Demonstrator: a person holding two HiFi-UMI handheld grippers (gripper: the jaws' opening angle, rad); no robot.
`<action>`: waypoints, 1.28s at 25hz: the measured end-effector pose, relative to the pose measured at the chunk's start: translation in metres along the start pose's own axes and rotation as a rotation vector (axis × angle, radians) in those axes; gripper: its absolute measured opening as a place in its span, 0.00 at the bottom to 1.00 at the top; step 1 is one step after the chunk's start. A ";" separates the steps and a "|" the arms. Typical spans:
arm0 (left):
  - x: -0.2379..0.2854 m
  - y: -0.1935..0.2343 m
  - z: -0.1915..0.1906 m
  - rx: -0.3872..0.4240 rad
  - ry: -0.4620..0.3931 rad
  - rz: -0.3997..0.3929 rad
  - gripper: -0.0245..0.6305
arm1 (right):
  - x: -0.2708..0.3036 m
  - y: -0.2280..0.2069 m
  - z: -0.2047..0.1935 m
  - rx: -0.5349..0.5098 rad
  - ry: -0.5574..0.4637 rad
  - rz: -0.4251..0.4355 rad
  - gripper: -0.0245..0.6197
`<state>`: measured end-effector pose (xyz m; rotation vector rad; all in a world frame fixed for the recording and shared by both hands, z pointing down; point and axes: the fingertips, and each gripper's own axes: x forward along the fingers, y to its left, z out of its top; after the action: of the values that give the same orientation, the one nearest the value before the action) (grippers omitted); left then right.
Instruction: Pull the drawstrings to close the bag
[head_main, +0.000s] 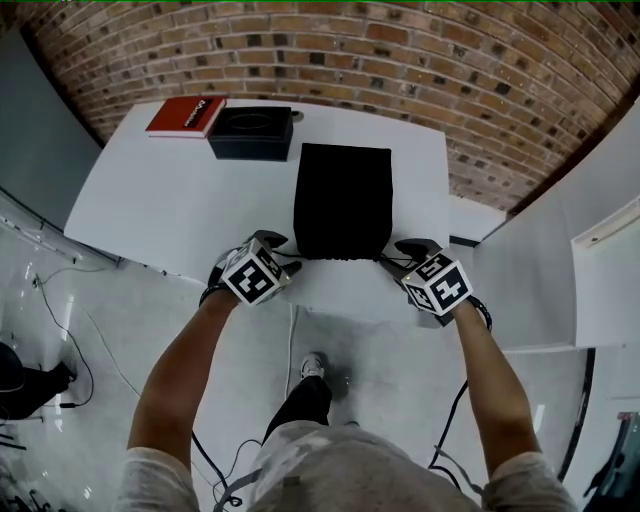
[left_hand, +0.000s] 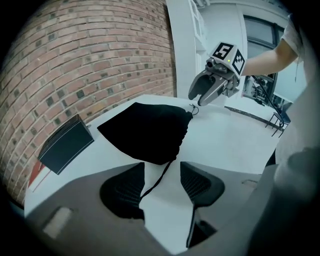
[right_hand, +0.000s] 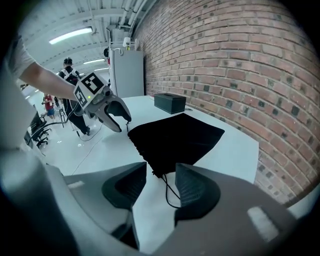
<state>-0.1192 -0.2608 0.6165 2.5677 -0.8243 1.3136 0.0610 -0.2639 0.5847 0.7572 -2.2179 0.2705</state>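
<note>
A flat black drawstring bag lies on the white table, its gathered mouth toward the near edge. My left gripper sits at the mouth's left corner and my right gripper at its right corner. In the left gripper view the jaws stand apart, with a thin black drawstring running between them, not pinched. In the right gripper view the jaws are also apart, and a drawstring loop lies between them on the table. Each view shows the other gripper across the bag.
A black box and a red book rest at the table's far left, against the brick wall. The table's near edge runs just under both grippers. A white cabinet stands beyond the table's end.
</note>
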 end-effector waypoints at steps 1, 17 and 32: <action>0.003 0.000 -0.003 0.008 0.013 -0.012 0.39 | 0.003 0.000 -0.002 -0.006 0.011 0.005 0.32; 0.030 -0.006 -0.010 0.120 0.106 -0.150 0.33 | 0.039 -0.004 -0.032 -0.114 0.138 0.100 0.27; 0.027 -0.010 -0.012 0.000 0.119 -0.274 0.23 | 0.046 0.002 -0.038 -0.086 0.191 0.176 0.19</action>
<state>-0.1100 -0.2591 0.6458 2.4643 -0.4325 1.3610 0.0577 -0.2669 0.6442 0.4698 -2.1010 0.3178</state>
